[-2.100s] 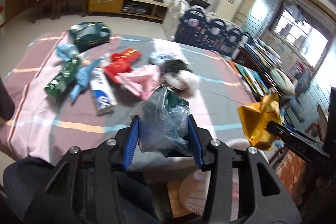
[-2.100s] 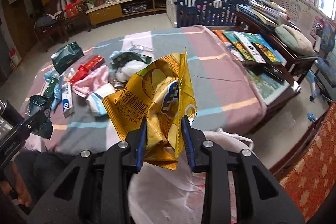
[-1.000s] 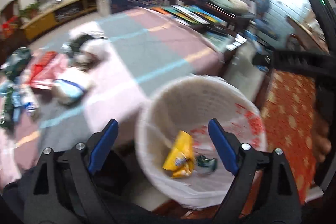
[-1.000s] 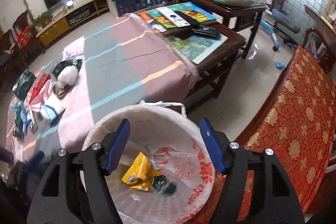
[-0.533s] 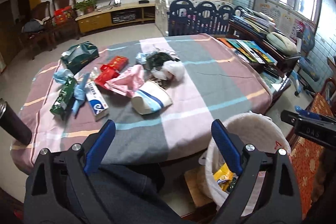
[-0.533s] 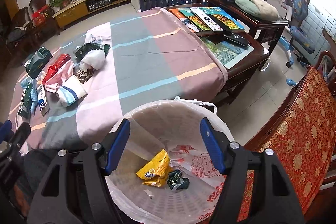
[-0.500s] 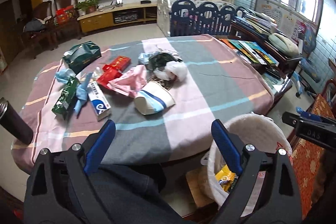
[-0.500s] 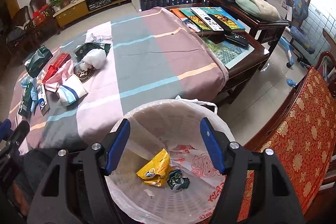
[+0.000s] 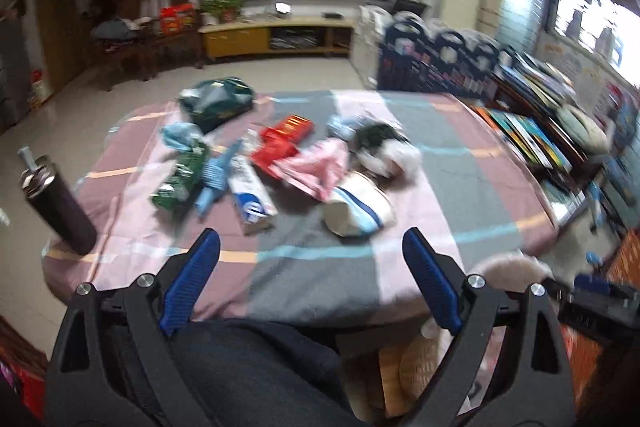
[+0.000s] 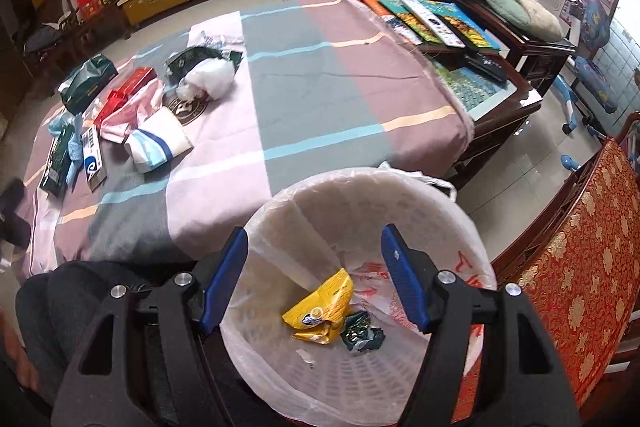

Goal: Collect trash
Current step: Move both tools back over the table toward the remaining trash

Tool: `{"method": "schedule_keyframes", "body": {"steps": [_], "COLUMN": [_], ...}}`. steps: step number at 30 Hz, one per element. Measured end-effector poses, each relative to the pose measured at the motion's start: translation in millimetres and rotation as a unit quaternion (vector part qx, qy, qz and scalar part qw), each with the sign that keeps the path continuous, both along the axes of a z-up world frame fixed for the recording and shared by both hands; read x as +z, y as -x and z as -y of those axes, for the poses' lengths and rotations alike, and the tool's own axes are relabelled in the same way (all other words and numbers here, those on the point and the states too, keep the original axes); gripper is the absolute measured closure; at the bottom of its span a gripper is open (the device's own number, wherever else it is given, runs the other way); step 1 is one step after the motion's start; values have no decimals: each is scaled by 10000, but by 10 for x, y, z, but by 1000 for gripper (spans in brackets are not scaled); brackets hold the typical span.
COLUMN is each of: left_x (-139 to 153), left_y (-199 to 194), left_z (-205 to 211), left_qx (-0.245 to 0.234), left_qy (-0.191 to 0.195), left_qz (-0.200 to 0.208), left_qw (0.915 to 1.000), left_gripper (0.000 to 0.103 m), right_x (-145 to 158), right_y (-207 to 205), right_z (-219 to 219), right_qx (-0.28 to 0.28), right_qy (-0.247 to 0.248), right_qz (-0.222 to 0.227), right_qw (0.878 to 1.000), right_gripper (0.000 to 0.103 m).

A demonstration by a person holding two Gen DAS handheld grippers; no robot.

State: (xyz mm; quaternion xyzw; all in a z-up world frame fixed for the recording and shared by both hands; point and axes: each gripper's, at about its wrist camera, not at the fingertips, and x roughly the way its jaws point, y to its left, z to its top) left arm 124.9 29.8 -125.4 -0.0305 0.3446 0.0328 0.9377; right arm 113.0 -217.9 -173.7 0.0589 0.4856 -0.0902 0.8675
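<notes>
Trash lies in two places. Part of it sits at the bottom of the lined white bin (image 10: 460,227), lower centre of the right wrist view: a yellow chip bag (image 10: 320,307) and a crumpled dark green wrapper (image 10: 362,331) touching its right edge. The rest is strewn over the striped tablecloth (image 9: 320,267), mostly in the centre-left of the left wrist view: a white-and-blue paper cup (image 9: 358,209) on its side, a pink wrapper (image 9: 316,167) just beyond it, a red packet (image 9: 282,143), a blue-and-white box (image 9: 252,195), a green packet (image 9: 180,179), a light blue rag (image 9: 212,179) between those two, a dark green bag (image 9: 218,101) at the far edge, and a white wad (image 9: 390,155) against a dark wrapper.

The right gripper (image 10: 314,275) hangs over the bin mouth, jaws spread and empty. The left gripper (image 9: 310,275) is aimed at the table from the near edge, jaws likewise spread wide with nothing between them (its picture is somewhat blurred).

Surroundings: a dark flask (image 9: 60,207) stands upright at the left edge of the table. The person's dark-clad knee (image 9: 248,367) fills the bottom of the left view, between gripper and table. A red patterned chair (image 10: 580,267) stands just right of the bin; a low table with books (image 10: 440,23) stands beyond the cloth at upper right.
</notes>
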Motion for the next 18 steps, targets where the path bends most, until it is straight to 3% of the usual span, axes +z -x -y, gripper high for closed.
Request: {"method": "schedule_keyframes", "body": {"steps": [4, 9, 15, 18], "left_x": [151, 132, 91, 10], "left_y": [61, 49, 87, 88], "left_z": [-408, -858, -1324, -1473], "left_qx": [736, 1286, 1868, 2083], "left_qy": [28, 249, 536, 664], "left_qz": [337, 189, 100, 1], "left_qw": [9967, 9912, 9809, 9758], "left_gripper": [11, 11, 10, 10], "right_x": [-36, 41, 77, 70], "right_y": [-82, -252, -618, -673], "right_z": [-220, -608, -1048, -1368], "right_qx": [189, 460, 497, 823], "right_qy": [42, 65, -379, -484], "right_qz": [-81, 92, 210, 184], "right_qw": [9998, 9989, 9978, 9953], "right_gripper": [35, 35, 35, 35]}}
